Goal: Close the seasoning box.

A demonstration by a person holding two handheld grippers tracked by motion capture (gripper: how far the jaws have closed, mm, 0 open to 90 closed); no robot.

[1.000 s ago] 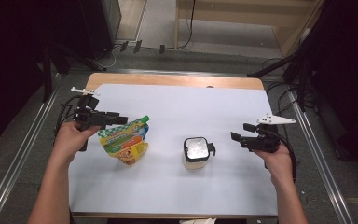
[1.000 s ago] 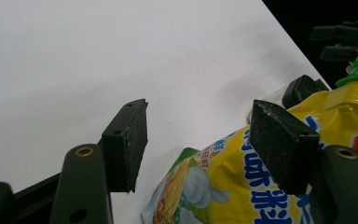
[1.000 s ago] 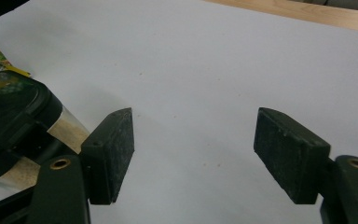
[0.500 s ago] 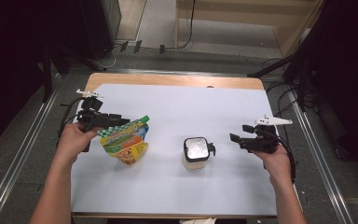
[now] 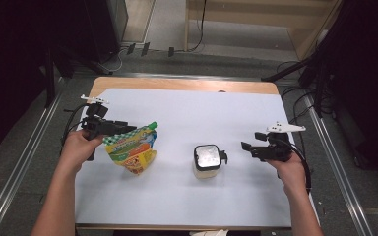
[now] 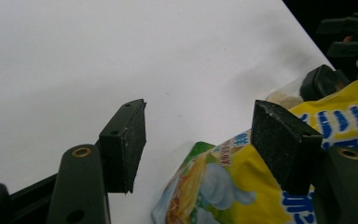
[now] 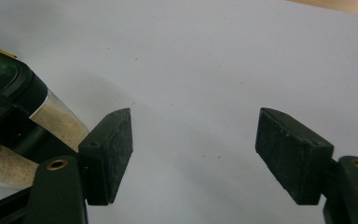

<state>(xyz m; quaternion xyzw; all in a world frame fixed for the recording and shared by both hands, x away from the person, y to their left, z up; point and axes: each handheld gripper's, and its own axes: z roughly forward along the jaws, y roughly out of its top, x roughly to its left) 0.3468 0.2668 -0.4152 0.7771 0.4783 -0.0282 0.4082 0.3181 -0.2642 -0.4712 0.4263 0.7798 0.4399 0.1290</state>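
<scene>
A yellow-and-green snack pouch (image 5: 130,147) with a green spout lies tilted on the white table top (image 5: 187,113), left of centre. My left gripper (image 5: 128,129) is at the pouch's upper left edge. In the left gripper view its jaws (image 6: 198,121) stand wide apart, with the pouch (image 6: 223,182) low between them and behind the right pad; neither pad presses on it. A small clear jar (image 5: 206,160) with a black lid and pale contents stands in the middle. My right gripper (image 5: 246,147) points at it from the right, open and empty (image 7: 193,135), with the jar (image 7: 60,123) off to its left.
A strip of bare wood (image 5: 177,84) runs along the table's far edge. Metal rails (image 5: 34,147) flank the table on both sides. Cables and dark equipment lie on the floor beyond. The other gripper (image 6: 349,37) is visible far off in the left gripper view.
My left gripper has shifted slightly to the right, closer to the pouch. The right hand, the pouch and the jar have stayed put.
</scene>
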